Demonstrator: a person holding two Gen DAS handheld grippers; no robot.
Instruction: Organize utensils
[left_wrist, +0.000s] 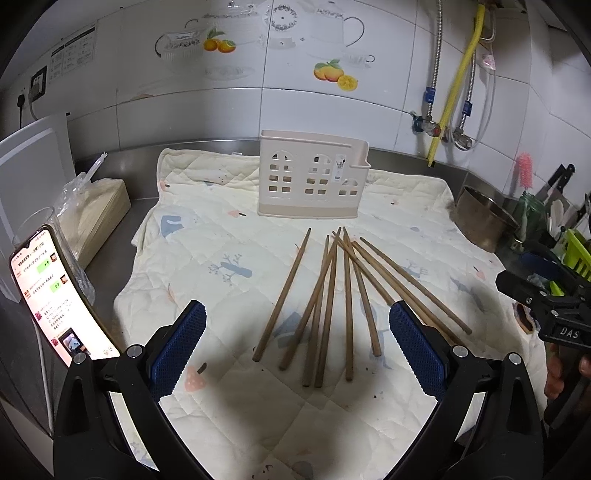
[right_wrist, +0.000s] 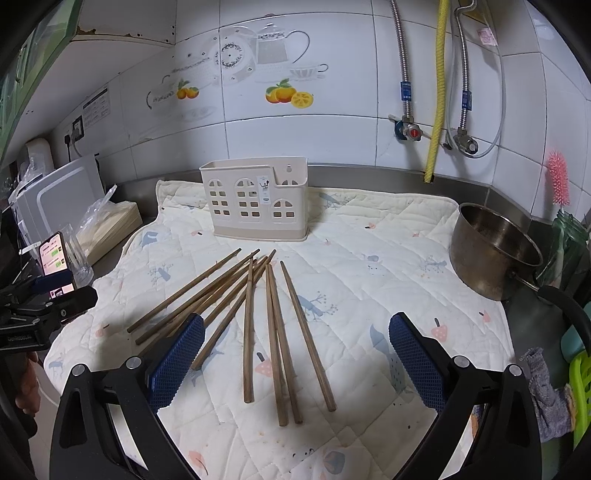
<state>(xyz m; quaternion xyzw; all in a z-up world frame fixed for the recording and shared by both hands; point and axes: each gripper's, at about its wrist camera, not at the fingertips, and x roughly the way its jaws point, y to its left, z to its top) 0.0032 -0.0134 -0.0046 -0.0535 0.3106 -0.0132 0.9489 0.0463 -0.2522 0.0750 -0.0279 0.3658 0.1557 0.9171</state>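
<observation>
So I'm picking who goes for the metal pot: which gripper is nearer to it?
Right. The right gripper has the metal pot just ahead to its right; the left gripper sits farther off, across the chopsticks.

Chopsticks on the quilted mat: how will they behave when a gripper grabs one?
The chopsticks look like stiff, thin wood, probably light. Several cross, so lifting one may drag neighbours. The soft quilted mat likely damps rolling. Both the left gripper and right gripper are open.
</observation>
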